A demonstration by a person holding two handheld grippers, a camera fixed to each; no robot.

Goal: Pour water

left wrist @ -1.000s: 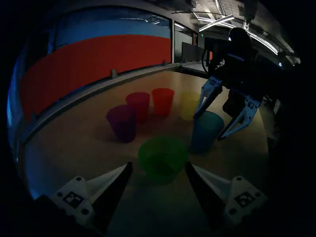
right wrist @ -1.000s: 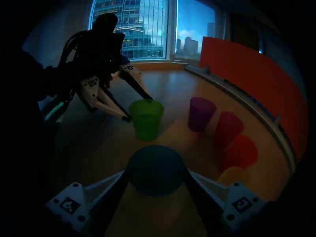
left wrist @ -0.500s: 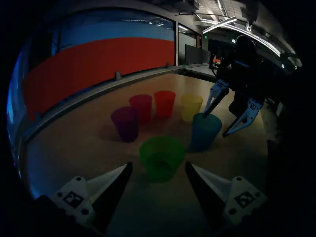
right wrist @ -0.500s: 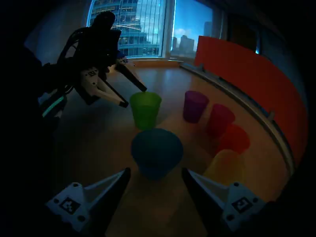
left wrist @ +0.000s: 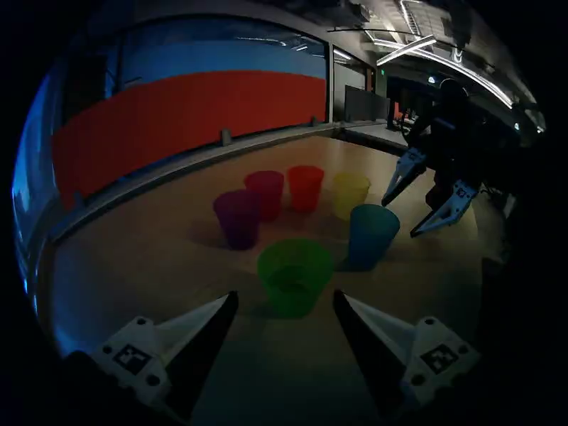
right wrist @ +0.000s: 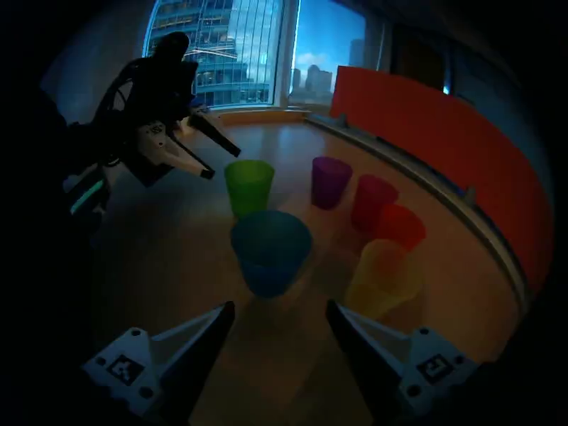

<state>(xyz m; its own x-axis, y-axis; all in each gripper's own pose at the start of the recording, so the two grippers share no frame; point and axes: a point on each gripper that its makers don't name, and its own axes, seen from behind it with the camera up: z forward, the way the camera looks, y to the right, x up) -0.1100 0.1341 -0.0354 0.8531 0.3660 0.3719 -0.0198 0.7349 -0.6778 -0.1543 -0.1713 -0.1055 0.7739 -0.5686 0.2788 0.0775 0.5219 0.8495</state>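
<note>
Left claw [left wrist: 284, 295] gapes empty just short of the green cup [left wrist: 295, 275], right claw [right wrist: 278, 307] likewise before the blue cup [right wrist: 271, 250] — the 2 cups stand upright, well inside the table [left wrist: 128, 270] edges, probably so each claw gets a square grasp.

A translucent green cup [left wrist: 295, 275] stands upright on the surface at lower centre of the left gripper view. A teal cup [left wrist: 371, 234], also upright, stands near it, up and right.
</note>
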